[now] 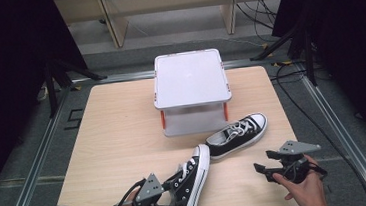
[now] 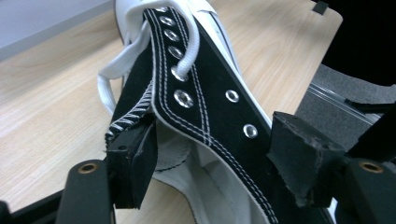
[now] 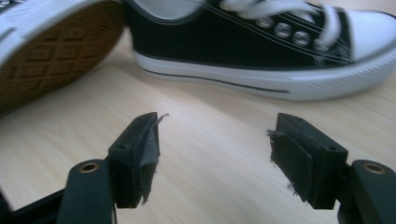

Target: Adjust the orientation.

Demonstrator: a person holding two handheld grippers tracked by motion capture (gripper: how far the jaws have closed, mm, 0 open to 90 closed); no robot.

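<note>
The left gripper holds one black shoe by its side wall near the table's front edge, tilted for carrying. The right gripper, wide open and empty, waits beside the second shoe near the right edge.

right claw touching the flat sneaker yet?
Apart. In the right gripper view the right claw stands open over bare table, with wood showing between its pads and the flat sneaker beyond.
</note>
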